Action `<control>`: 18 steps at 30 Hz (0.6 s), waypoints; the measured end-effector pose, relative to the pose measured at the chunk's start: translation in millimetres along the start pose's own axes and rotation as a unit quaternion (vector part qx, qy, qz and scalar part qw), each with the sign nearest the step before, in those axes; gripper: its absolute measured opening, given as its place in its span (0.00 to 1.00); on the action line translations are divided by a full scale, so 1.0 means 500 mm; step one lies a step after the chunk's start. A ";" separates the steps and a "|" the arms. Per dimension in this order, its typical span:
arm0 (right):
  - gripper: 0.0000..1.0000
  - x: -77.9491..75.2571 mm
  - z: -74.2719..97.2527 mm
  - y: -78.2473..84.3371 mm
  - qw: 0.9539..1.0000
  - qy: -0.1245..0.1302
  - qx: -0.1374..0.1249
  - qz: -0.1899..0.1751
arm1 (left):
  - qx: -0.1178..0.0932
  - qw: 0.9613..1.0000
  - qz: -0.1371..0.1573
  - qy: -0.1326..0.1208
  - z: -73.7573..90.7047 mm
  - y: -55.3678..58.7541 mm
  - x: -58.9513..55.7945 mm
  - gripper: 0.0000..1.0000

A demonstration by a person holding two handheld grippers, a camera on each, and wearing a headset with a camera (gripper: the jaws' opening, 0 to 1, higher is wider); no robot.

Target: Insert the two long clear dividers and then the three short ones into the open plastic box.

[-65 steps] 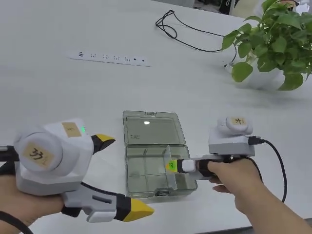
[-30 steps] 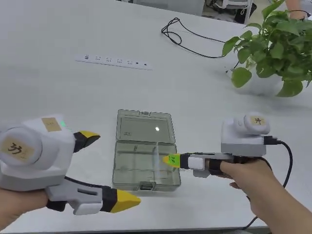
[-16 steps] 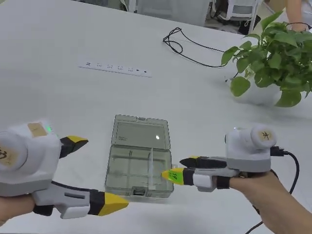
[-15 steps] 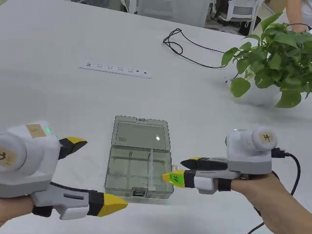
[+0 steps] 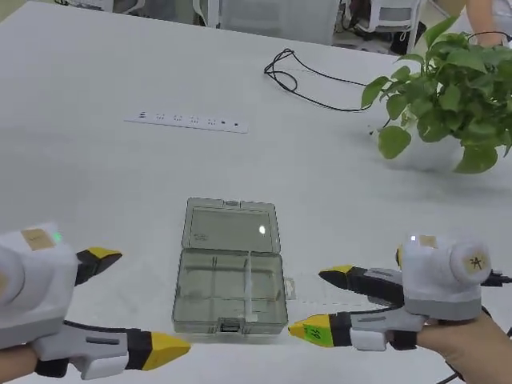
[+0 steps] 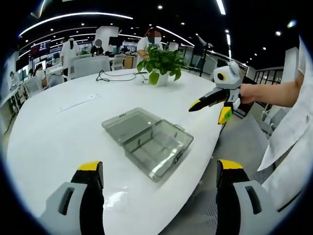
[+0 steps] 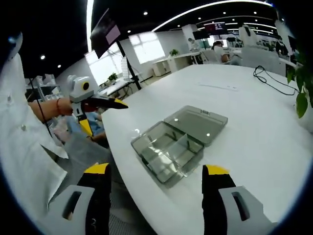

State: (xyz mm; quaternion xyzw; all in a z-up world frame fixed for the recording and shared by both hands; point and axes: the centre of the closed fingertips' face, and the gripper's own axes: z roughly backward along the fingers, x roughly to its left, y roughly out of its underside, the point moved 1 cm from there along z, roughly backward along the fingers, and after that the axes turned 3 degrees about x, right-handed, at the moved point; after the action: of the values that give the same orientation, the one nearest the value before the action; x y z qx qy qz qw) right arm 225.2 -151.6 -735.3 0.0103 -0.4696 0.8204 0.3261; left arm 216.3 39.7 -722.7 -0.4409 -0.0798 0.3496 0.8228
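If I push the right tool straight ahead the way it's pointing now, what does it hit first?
Probably the box, which lies open straight ahead between the spread jaws of the right tool. Height is unclear, so it might instead pass just over the rim.

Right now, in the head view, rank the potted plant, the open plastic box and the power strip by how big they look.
1. potted plant, partly cut off by the frame edge.
2. open plastic box, not far behind; it sits nearer the camera, so the true order is unsure.
3. power strip, a thin bar.
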 end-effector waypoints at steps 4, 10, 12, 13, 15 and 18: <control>0.81 -0.010 0.006 0.010 1.000 0.009 0.000 0.020 | 0.018 1.000 0.001 -0.002 -0.008 0.018 0.012 0.97; 0.82 -0.017 0.019 0.014 0.999 0.016 -0.007 0.034 | 0.054 0.998 0.012 -0.022 -0.021 0.051 0.053 0.93; 0.82 -0.021 0.024 0.014 0.999 0.020 -0.011 0.038 | 0.060 0.998 0.016 -0.026 -0.025 0.058 0.064 0.90; 0.82 -0.023 0.027 0.014 0.999 0.022 -0.013 0.040 | 0.075 0.996 0.024 -0.032 -0.027 0.070 0.073 0.89; 0.82 -0.024 0.030 0.014 0.999 0.024 -0.015 0.042 | 0.087 0.995 0.034 -0.036 -0.035 0.082 0.085 0.86; 0.82 -0.028 0.034 0.017 0.998 0.030 -0.016 0.045 | 0.120 0.991 0.042 -0.045 -0.042 0.109 0.100 0.82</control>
State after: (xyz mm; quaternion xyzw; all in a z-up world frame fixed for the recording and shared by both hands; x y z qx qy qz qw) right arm 226.6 -175.4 -736.9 -0.0402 -0.4724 0.8268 0.3028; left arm 235.1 78.2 -786.6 -0.3261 -0.0555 0.4106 0.8497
